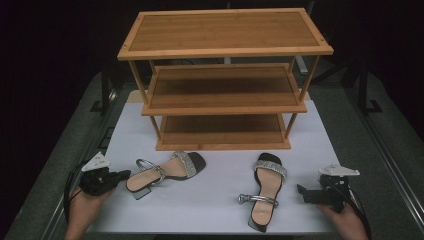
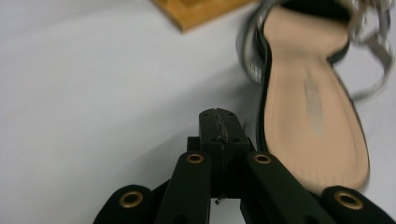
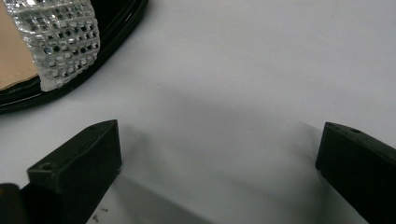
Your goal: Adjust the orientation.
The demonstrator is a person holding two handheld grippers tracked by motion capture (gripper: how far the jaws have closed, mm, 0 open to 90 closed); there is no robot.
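Note:
Two black sandals with glittering straps lie on the white table top (image 1: 210,200). The left sandal (image 1: 165,172) lies slanted with its block heel toward my left gripper (image 1: 123,175), which is shut with nothing in it just left of that heel. In the left gripper view the shut left gripper (image 2: 219,116) hovers beside the tan insole of the sandal (image 2: 313,116). The right sandal (image 1: 265,192) points away from me. My right gripper (image 1: 303,194) stands open to its right. In the right gripper view the right gripper (image 3: 219,140) has bare table between its fingers, and the sandal's glitter strap (image 3: 56,37) is at the upper left.
A three-tier bamboo shelf rack (image 1: 222,80) stands at the back of the table, its bottom tier (image 1: 222,131) just behind the sandals. A corner of the rack (image 2: 196,11) appears in the left gripper view. Dark floor surrounds the table.

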